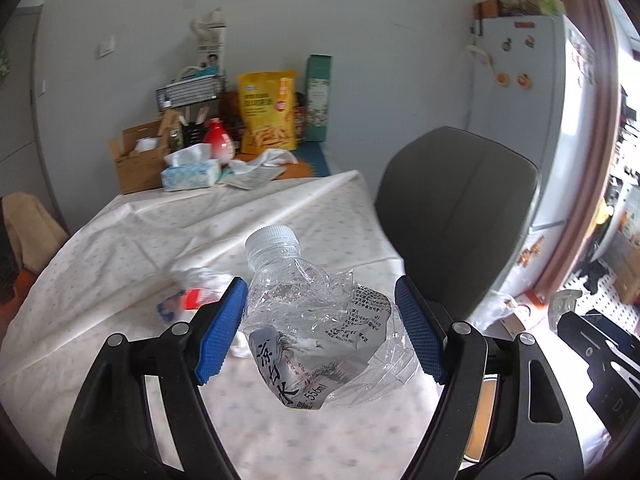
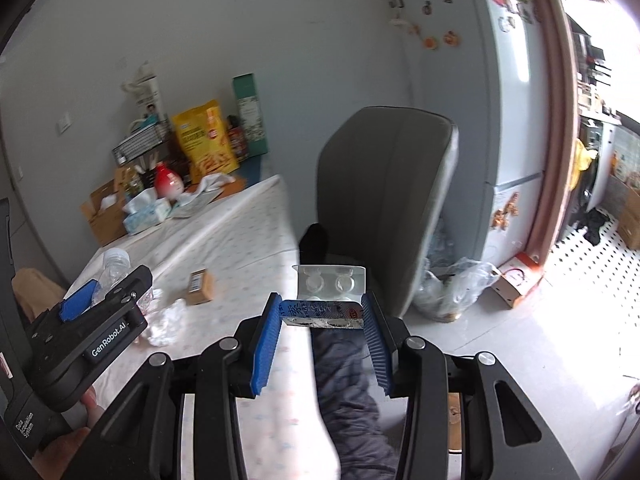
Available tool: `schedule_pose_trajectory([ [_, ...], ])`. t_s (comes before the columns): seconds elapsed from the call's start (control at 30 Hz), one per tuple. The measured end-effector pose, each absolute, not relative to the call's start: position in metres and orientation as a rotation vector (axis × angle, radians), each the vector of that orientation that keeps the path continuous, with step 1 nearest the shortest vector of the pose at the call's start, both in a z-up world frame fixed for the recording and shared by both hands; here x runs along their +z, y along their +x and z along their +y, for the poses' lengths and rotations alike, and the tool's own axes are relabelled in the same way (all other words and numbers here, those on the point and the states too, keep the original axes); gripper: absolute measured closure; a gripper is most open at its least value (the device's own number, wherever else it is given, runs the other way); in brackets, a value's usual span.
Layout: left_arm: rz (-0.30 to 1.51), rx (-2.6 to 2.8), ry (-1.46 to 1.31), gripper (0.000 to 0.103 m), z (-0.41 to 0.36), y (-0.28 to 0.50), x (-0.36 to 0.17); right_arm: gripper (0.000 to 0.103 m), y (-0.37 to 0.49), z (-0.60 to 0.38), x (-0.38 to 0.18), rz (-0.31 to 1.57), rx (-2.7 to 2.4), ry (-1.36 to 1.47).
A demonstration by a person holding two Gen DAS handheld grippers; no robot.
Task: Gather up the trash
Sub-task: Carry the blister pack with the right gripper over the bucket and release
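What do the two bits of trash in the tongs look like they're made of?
Crushed bottle in the left tongs: thin clear plastic, glossy, judging by its sharp creases and see-through walls; white ribbed cap, printed film label. Blister tray in the right tongs: probably thin moulded plastic, whitish with round pockets, backed by a printed strip that looks like foil or paper.

Plain pale wall [image 1: 320,20] behind, light switch [image 1: 106,46] at left. Tabletop [image 1: 120,232] under white dotted cloth, creased. Clutter along tabletop's far edge against wall: wire basket [image 1: 190,92], yellow snack bag [image 1: 267,112], green carton [image 1: 318,98], cardboard box [image 1: 134,160], tissue pack [image 1: 190,172]. Dark grey chair [image 2: 384,200] at tabletop's right edge. White fridge [image 2: 480,100] with magnets in right corner. Brown door frame [image 2: 556,120] beside it; strong daylight beyond. Pale floor [image 2: 500,340]; clear plastic bag [image 2: 456,284] at fridge foot.
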State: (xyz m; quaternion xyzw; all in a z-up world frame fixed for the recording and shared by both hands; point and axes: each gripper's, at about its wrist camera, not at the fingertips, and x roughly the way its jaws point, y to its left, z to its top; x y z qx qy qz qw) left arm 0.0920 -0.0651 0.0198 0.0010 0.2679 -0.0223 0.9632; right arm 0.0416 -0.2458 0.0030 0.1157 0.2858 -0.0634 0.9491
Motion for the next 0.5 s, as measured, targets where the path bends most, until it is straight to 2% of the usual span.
schedule_pose_trajectory([
  [0.5,0.574,-0.181,0.098,0.027,-0.171,0.104,0.006,0.062,0.027,-0.344,-0.022,0.601,-0.276,0.33],
])
